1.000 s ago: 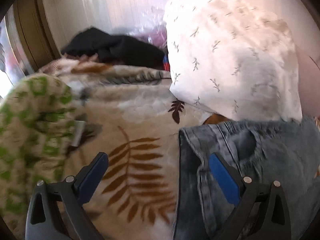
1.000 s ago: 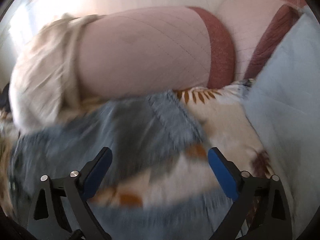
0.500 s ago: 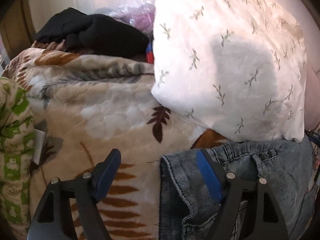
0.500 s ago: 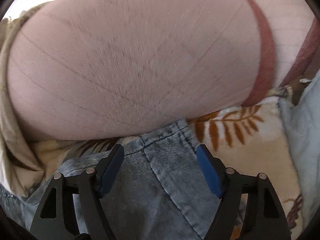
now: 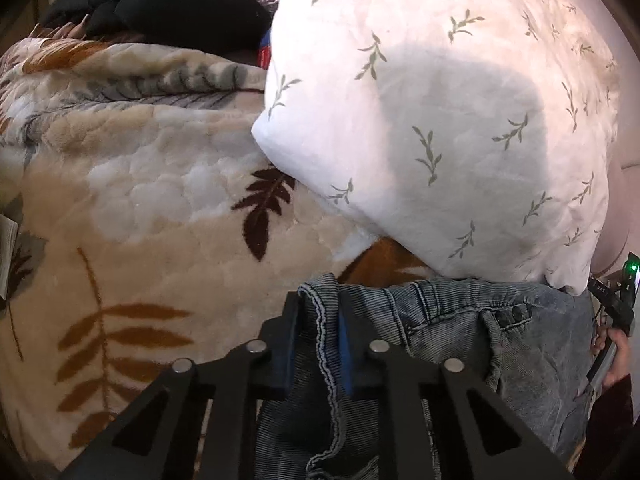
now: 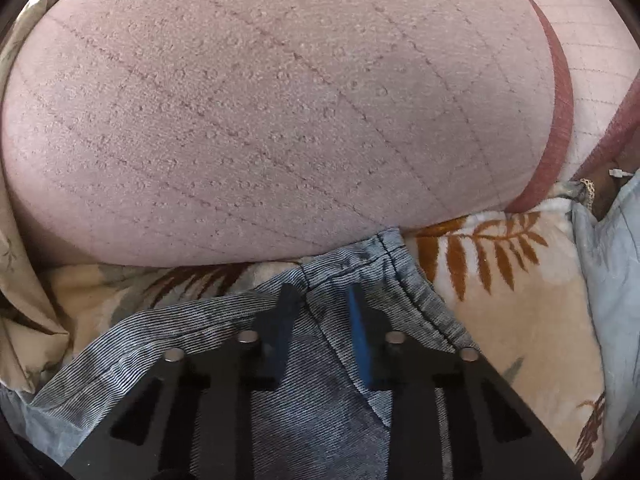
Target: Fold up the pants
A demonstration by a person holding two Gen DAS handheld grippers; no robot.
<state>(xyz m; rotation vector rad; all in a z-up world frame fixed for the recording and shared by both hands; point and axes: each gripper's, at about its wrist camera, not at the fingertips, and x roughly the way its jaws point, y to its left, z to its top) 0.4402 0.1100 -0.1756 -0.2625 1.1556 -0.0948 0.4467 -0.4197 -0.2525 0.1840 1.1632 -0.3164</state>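
Observation:
Light blue denim pants lie on a leaf-print blanket, waistband against a white pillow. My left gripper is shut on the waistband's left corner, denim pinched between its blue pads. In the right wrist view the pants reach a pink cushion. My right gripper is shut on the pants' edge near its corner seam.
Black clothing lies behind the blanket at the back left. A light blue cloth lies at the right of the right wrist view. The other gripper's handle and a hand show at the left view's right edge.
Both grippers moved forward and closed on the pants: the left on the waistband corner, the right on the far edge by the pink cushion.

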